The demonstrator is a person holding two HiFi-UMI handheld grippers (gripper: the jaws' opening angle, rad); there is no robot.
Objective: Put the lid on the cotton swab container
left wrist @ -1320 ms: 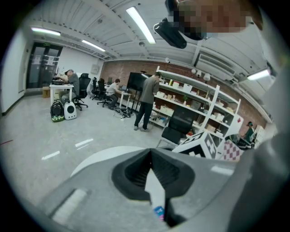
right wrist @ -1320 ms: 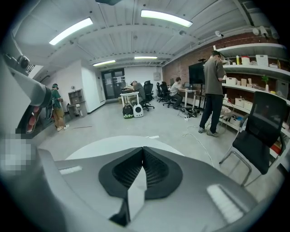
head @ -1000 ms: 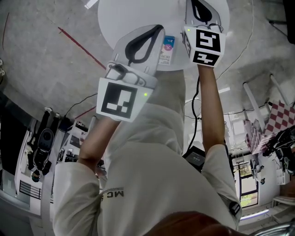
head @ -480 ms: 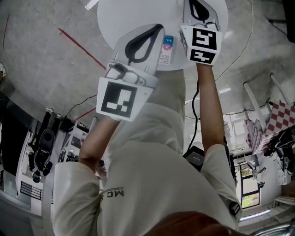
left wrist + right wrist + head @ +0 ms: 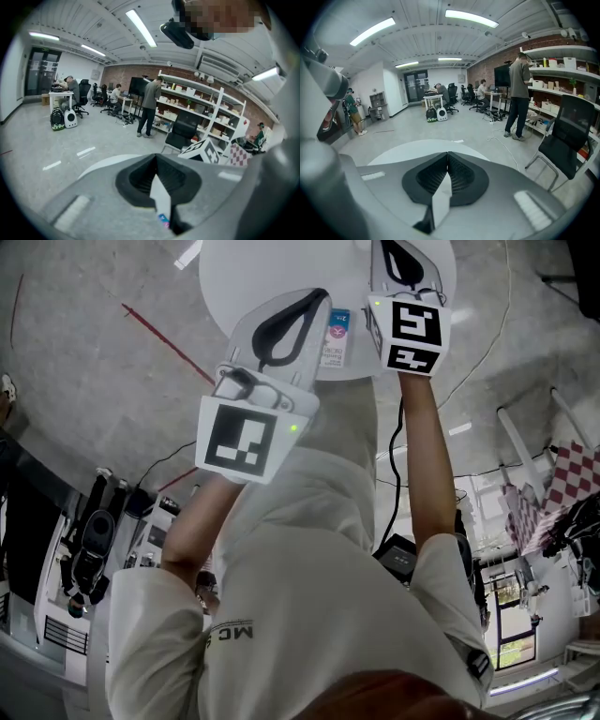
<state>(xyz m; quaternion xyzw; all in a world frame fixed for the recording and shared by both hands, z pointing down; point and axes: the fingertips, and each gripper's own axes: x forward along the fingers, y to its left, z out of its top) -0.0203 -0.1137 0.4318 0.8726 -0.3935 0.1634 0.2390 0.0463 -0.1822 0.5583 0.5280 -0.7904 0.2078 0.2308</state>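
The cotton swab container [image 5: 336, 337], a small pack with a blue and pink label, lies near the front edge of the round white table [image 5: 234, 277], between my two grippers. My left gripper [image 5: 322, 296] hangs just left of it with its jaws shut and nothing between them. My right gripper [image 5: 405, 261] is just right of the pack, partly cut off by the top edge, jaws shut and empty. In the left gripper view the shut tips [image 5: 157, 158] point over the table and a sliver of the label [image 5: 163, 219] shows below. No lid is visible in any view.
A red line [image 5: 169, 334] and cables [image 5: 487, 343] run across the grey floor around the table. Several people [image 5: 150, 107] stand or sit by desks and shelves [image 5: 201, 101]. A black office chair [image 5: 565, 136] stands to the right of the table.
The right gripper has drifted slightly up and left. The left gripper and the container keep their places, apart from a small shift of the head view.
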